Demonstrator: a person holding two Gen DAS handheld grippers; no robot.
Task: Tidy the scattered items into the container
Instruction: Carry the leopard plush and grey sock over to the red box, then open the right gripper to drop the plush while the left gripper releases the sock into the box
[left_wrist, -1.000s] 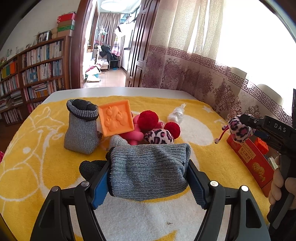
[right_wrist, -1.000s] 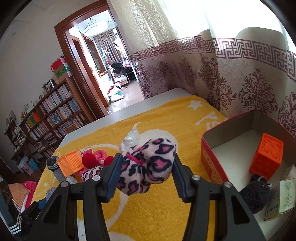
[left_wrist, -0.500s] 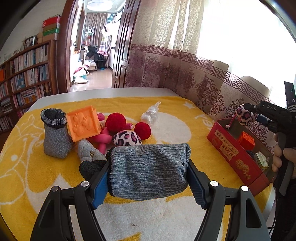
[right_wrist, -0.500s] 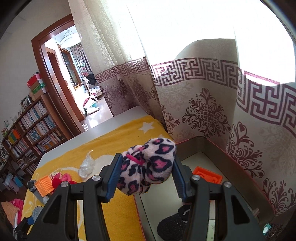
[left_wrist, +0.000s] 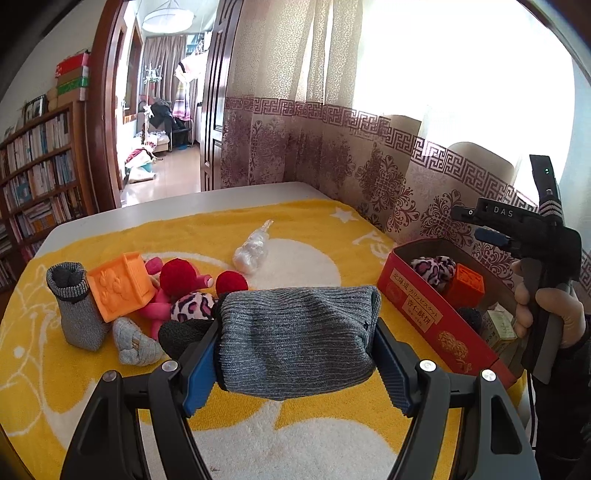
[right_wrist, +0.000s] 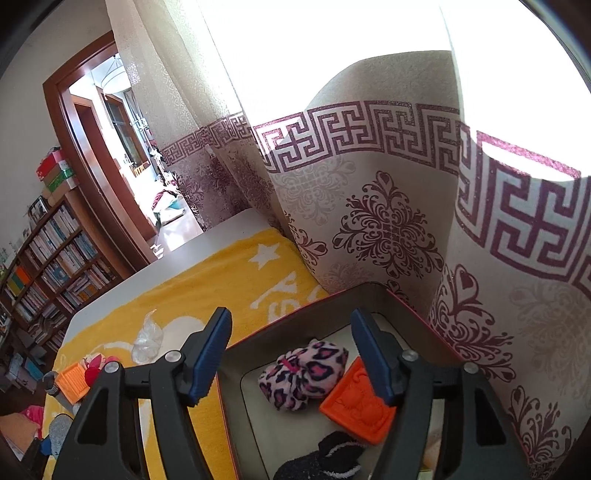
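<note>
My left gripper (left_wrist: 295, 354) is shut on a grey knitted sock roll (left_wrist: 295, 339) and holds it above the yellow blanket, left of the red box (left_wrist: 417, 306). My right gripper (right_wrist: 291, 354) is open and empty above the red box (right_wrist: 295, 314). A pink leopard-print plush (right_wrist: 303, 373) lies inside the box beside an orange block (right_wrist: 354, 402) and a black sock (right_wrist: 325, 458). The plush also shows in the left wrist view (left_wrist: 432, 269). Scattered on the blanket are an orange square block (left_wrist: 122, 284), red pompoms (left_wrist: 181, 277), another leopard plush (left_wrist: 192, 306) and an upright grey sock (left_wrist: 74, 310).
A clear plastic wrap (left_wrist: 251, 247) lies mid-blanket. A small grey knot (left_wrist: 133, 343) sits by the upright sock. A patterned curtain (right_wrist: 388, 221) hangs right behind the box. The blanket's white table edge (left_wrist: 184, 203) is at the far side. A bookshelf (left_wrist: 33, 184) stands at the left.
My right gripper moved over the red box, opened and released the leopard plush, which now lies inside. My left gripper, still holding the grey sock roll, shifted right toward the box.
</note>
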